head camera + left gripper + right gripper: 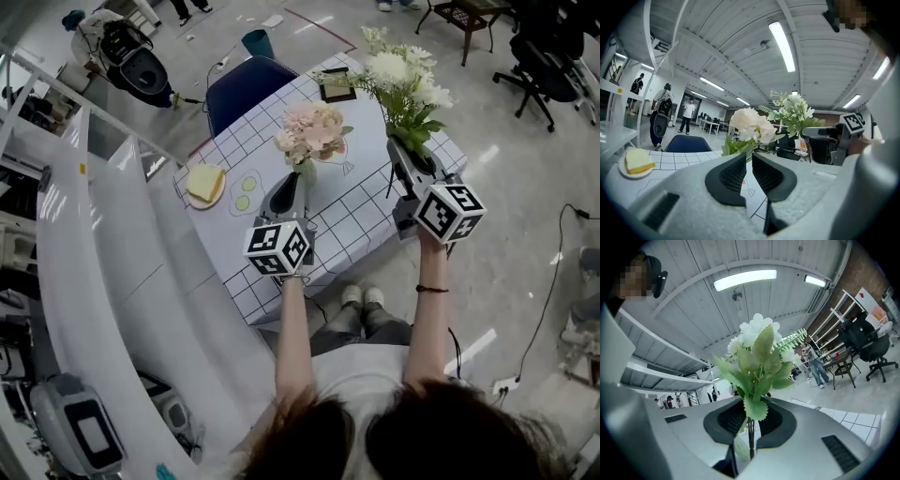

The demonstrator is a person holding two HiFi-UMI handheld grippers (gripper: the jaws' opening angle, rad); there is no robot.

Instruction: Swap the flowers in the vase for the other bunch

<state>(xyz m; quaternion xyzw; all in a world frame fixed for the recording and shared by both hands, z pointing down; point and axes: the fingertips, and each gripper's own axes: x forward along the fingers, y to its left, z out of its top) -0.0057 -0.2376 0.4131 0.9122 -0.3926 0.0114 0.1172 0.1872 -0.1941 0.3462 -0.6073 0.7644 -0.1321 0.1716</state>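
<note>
**Head view.** Both grippers are over the near half of the worktop [370, 223], pointing away from the person. The right gripper [409, 150] carries the white bunch [405, 75], with the blooms above and beyond its tips, clear of the cloth. The pink bunch [311, 129] stands directly ahead of the left gripper [302, 176], and its green stalk runs down to the tips. I can find no vase in this view; if one stands there, the left gripper's body probably covers it. The two bunches are apart, I judge so that the heads do not tangle during the swap.

**Left gripper view.** The jaws are pressed almost together, leaving only a slit. Checked cloth shows through the lower part of the slit, with no stalk there. Leaves of the pink bunch [751, 125] start right at the upper edge of the tips. I cannot settle whether a stalk is nipped there or merely stands behind. The white bunch [793, 108] is up and to the right, beyond the tips. A plate [628, 174] lies low to the left, well apart.

**Right gripper view.** The jaws pinch the thin stalk of the white bunch [757, 357], which runs upright through the gap, with one leaf draped over the front. The grip is on bare stalk under the foliage. I judge this keeps the blooms uncrushed and upright for lowering into a vase.
</note>
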